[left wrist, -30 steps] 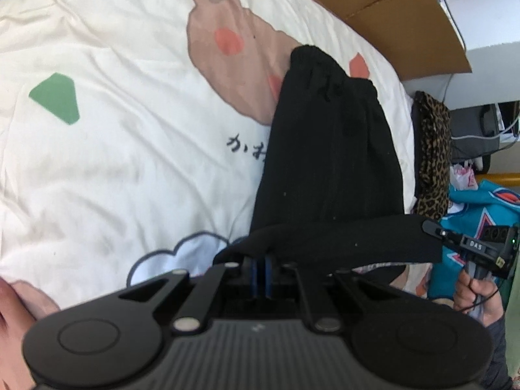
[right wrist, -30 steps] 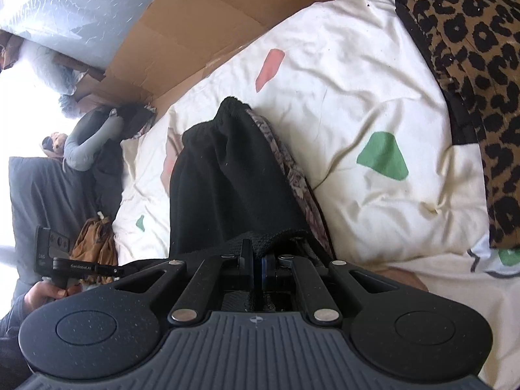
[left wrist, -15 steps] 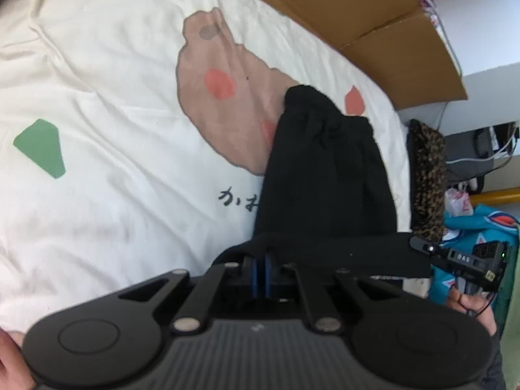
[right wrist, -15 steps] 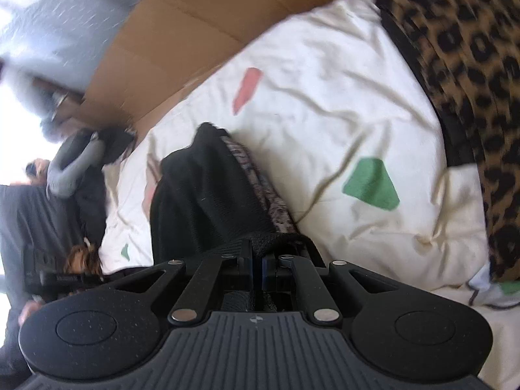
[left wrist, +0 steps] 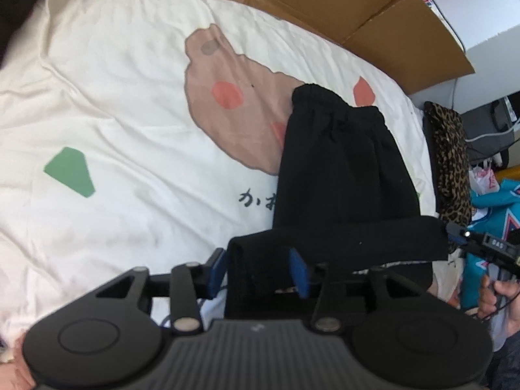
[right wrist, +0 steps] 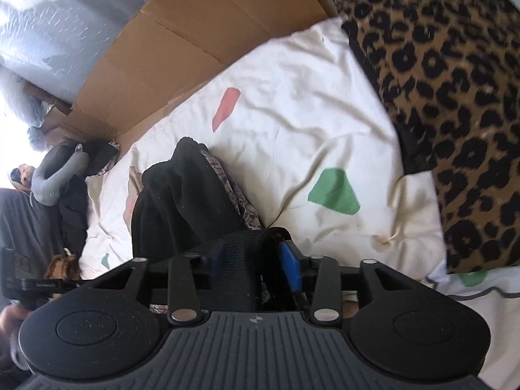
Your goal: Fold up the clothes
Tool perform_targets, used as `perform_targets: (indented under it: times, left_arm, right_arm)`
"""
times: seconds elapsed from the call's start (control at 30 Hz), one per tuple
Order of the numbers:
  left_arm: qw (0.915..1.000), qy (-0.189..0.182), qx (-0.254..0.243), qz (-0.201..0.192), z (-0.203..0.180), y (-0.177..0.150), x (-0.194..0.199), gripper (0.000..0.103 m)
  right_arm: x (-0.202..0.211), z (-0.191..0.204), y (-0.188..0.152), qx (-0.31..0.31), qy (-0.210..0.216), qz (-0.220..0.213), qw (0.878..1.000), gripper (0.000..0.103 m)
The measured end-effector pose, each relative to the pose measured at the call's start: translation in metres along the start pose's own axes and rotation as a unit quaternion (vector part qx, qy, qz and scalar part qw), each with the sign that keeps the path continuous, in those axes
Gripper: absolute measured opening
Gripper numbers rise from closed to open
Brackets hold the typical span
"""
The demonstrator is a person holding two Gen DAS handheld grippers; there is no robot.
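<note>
On the bed, both grippers, left gripper and right gripper, are opening around the black pants; that folded edge might flop back open.

Bright daylight, strongest left of the cardboard in right wrist view, blown out white there. Leopard blanket right of it is motion-blurred; heavy fisheye bend w/ dark corners. Black garment loses detail.

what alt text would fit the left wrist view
The left claw is opening around a folded black garment that lies on a cream bedsheet printed with a brown animal and green and pink shapes. Cardboard lines the far edge, and a leopard cloth sits to the right.
</note>
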State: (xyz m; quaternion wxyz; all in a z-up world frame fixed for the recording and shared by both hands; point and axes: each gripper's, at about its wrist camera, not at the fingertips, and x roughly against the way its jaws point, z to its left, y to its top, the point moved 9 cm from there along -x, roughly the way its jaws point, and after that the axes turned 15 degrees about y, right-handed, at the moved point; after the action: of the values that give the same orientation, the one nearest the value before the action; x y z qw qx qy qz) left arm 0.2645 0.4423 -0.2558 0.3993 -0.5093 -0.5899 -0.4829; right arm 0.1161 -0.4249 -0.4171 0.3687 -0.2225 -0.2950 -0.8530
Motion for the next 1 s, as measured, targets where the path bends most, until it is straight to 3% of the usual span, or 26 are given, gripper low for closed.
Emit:
perform_targets:
  times: [0.2, 0.27, 0.33, 0.37, 0.5, 0.63, 0.87, 1.0]
  left_arm:
    - [0.9996, 0.016, -0.025, -0.002, -0.004, -0.009, 0.003, 0.072]
    - [0.9993, 0.02, -0.031, 0.0, -0.004, -0.013, 0.001, 0.074]
    - [0.9992, 0.025, -0.033, 0.004, -0.003, -0.016, -0.002, 0.076]
    - [0.9991, 0.028, -0.033, 0.006, -0.002, -0.018, -0.004, 0.077]
    - [0.9983, 0.04, -0.04, 0.016, 0.001, -0.027, -0.014, 0.078]
    - [0.9964, 0.046, -0.066, 0.025, -0.004, -0.038, -0.026, 0.078]
    - [0.9905, 0.075, -0.114, 0.02, -0.015, -0.043, -0.044, 0.078]
    - [0.9895, 0.089, -0.112, 0.022, -0.008, -0.043, -0.049, 0.078]
  right_arm:
    - [0.005, 0.012, -0.007, 0.048, -0.043, 0.014, 0.998, 0.049]
    - [0.007, 0.018, -0.007, 0.074, -0.067, 0.008, 0.995, 0.06]
    - [0.01, 0.024, -0.007, 0.092, -0.087, -0.003, 0.992, 0.089]
    - [0.01, 0.027, -0.007, 0.098, -0.088, -0.005, 0.991, 0.092]
    - [0.002, 0.034, -0.018, 0.114, -0.079, 0.016, 0.99, 0.093]
    - [-0.012, 0.032, -0.04, 0.143, -0.099, 0.054, 0.983, 0.093]
    - [-0.025, 0.025, -0.057, 0.163, -0.126, 0.073, 0.976, 0.093]
    - [-0.033, 0.016, -0.064, 0.178, -0.145, 0.086, 0.97, 0.093]
